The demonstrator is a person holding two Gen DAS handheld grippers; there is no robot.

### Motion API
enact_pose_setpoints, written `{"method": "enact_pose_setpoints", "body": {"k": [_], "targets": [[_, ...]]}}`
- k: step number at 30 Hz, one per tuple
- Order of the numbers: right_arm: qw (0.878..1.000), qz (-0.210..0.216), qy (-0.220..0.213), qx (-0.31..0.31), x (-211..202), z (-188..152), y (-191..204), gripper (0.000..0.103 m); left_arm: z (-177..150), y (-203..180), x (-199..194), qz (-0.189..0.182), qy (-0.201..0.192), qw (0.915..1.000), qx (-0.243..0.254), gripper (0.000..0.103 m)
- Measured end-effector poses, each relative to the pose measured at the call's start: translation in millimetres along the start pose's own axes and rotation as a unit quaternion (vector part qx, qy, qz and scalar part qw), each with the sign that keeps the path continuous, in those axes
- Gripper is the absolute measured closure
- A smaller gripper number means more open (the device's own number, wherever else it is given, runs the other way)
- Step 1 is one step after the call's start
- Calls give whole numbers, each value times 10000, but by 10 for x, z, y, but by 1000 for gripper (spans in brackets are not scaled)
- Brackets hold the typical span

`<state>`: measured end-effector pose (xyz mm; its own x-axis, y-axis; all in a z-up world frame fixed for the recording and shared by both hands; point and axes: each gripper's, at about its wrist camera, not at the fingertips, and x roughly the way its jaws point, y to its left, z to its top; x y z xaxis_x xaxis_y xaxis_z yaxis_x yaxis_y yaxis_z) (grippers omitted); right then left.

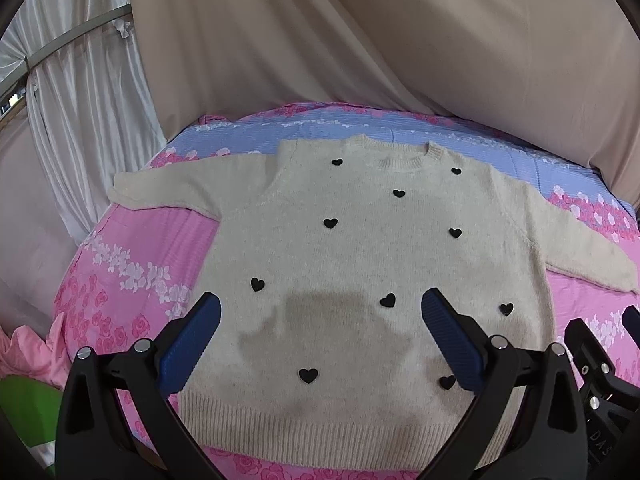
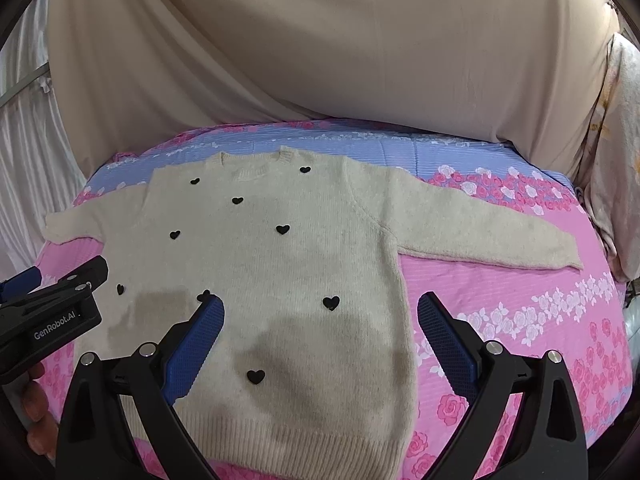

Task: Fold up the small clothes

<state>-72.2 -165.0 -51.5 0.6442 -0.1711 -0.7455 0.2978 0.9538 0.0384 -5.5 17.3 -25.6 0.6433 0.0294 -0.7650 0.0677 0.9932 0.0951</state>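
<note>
A cream knitted sweater (image 1: 360, 248) (image 2: 288, 256) with small black hearts lies flat and face up on the pink and blue floral bedsheet (image 1: 132, 264) (image 2: 520, 320), both sleeves spread outward. My left gripper (image 1: 320, 312) hovers open above the sweater's lower middle, casting a shadow on it. My right gripper (image 2: 320, 312) is open too, above the sweater's lower right side near its side seam. Nothing is between either pair of blue fingers. The left gripper's black body (image 2: 52, 312) shows at the left edge of the right wrist view.
Beige draped fabric (image 2: 320, 48) rises behind the bed. White curtains (image 1: 80, 80) hang at the left. A pink cloth (image 1: 28, 352) and something green (image 1: 24, 412) lie at the lower left. A floral cloth (image 2: 612, 152) hangs at the right. A person's hand (image 2: 36, 412) holds the left gripper.
</note>
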Motion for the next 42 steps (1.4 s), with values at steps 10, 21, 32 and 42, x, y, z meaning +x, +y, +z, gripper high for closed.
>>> {"method": "enact_pose_setpoints", "body": {"k": [10,21,32,42], "targets": [[10000,-10,-8,4,-7,-16,-24,7,-27,-25,11,10,49,10000,31,5],[10000,-32,57,48,-4,-66,-54,7,-52,-67,19,10,89,9999,60,5],[9999,-97,87,86,17,-72,-86,7,-81,-106,50,-14,151,9998,119,5],[9998,-79,155,23,25,-101,-68,7,-85,-167,82,-34,209,9996,184,5]]}}
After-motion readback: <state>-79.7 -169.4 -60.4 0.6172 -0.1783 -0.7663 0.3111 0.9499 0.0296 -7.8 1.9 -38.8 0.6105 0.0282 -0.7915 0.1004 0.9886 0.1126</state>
